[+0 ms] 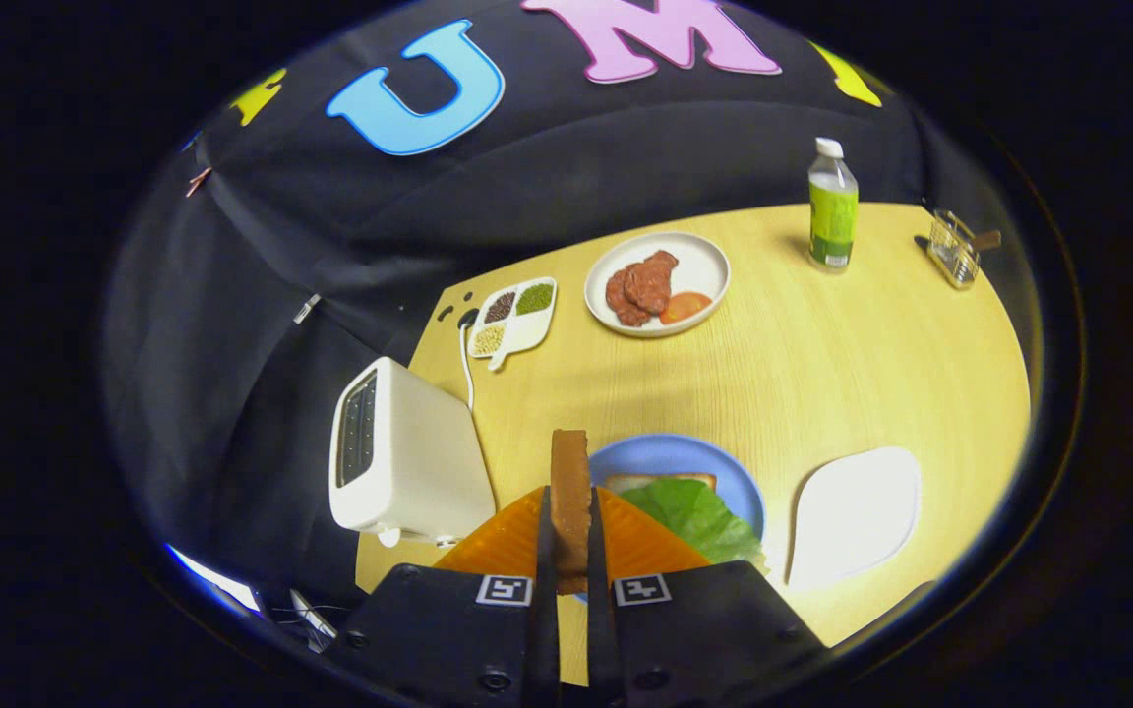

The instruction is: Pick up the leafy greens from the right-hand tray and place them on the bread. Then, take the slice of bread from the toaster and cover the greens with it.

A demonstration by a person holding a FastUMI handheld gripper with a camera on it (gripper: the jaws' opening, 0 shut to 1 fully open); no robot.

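Note:
My gripper (569,516) is shut on a slice of bread (570,482), held edge-on and upright between the two fingers, above the table. Just beyond and right of the fingers sits a blue plate (685,458) carrying a bread slice (661,481) with a leafy green (699,516) lying on top. The white toaster (399,457) stands to the left of the fingers, its slots facing left. A white tray (852,516) lies bare to the right of the blue plate.
Farther back on the wooden table (822,364) are a white plate (704,258) with meat and a tomato slice, a small divided dish (512,317) of grains, a green-labelled bottle (832,206) and a small wire basket (955,251).

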